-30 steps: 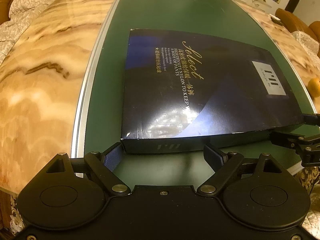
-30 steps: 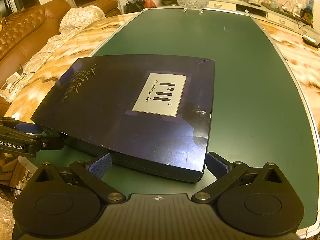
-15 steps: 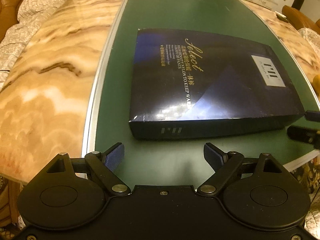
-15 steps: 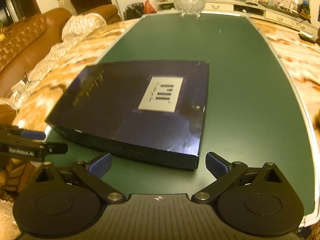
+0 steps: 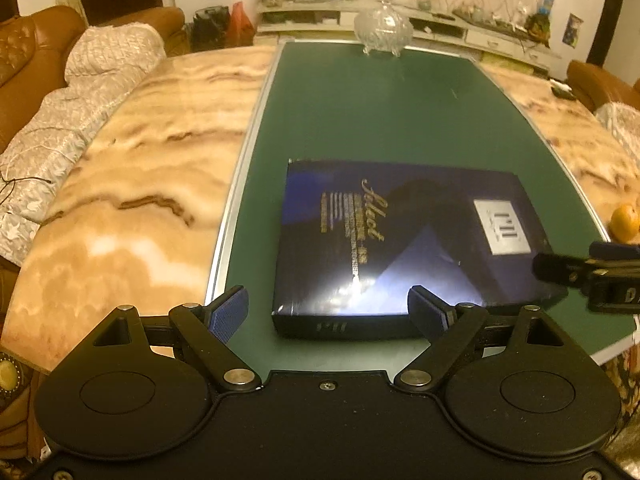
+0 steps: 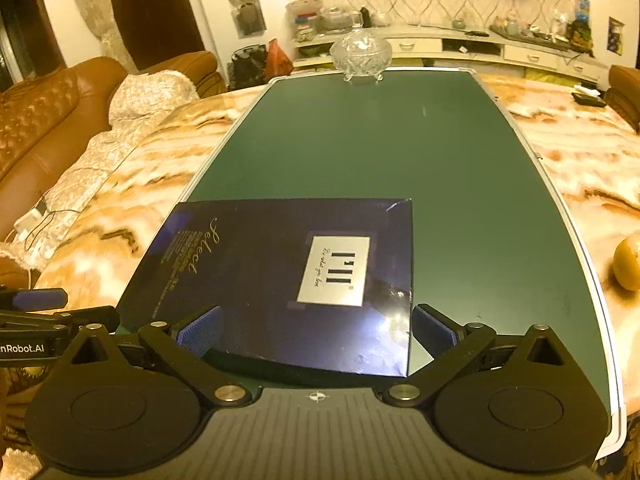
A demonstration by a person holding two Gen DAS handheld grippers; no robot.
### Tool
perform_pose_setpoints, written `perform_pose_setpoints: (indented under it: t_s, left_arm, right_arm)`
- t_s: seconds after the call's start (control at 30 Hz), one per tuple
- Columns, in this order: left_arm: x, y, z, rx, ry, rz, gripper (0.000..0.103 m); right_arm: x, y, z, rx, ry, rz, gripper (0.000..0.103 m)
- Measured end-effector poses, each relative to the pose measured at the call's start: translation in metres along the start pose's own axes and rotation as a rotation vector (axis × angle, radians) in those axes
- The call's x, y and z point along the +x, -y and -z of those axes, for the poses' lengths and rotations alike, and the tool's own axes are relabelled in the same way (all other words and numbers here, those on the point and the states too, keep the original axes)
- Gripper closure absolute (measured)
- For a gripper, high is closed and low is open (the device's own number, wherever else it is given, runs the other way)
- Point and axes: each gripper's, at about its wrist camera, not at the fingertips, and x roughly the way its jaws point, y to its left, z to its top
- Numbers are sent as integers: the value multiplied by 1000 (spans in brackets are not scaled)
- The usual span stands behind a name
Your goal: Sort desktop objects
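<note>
A flat dark blue box (image 5: 404, 240) with gold "Select" lettering and a silver label lies on the green mat (image 5: 380, 120). It also shows in the right wrist view (image 6: 280, 272). My left gripper (image 5: 328, 310) is open and empty, just in front of the box's near short side. My right gripper (image 6: 316, 328) is open and empty, its fingers (image 6: 432, 330) spread on either side of the box's near edge, not touching it. The right gripper's tip shows in the left wrist view (image 5: 580, 268); the left gripper's tip shows in the right wrist view (image 6: 44, 312).
The mat lies on a marble table (image 5: 132, 184). A lidded glass bowl (image 5: 383, 26) stands at the mat's far end. An orange fruit (image 5: 624, 222) lies on the marble at the right. A sofa with a blanket (image 5: 60, 92) stands at the left.
Both grippers have pulled back and risen from the box, so more of the table and room shows. The box lies flat on the mat. Both stay open.
</note>
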Motion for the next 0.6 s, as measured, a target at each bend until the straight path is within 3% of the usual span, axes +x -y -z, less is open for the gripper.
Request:
perform_pose_setpoints:
  t_s: [0.27, 0.6]
  left_arm:
    - [7, 10, -3, -7, 10, -38, 16]
    - [4, 14, -1, -17, 14, -65, 16]
  right_arm:
    - [12, -19, -3, 7, -48, 79, 0]
    - [3, -26, 2, 52, -15, 74, 0]
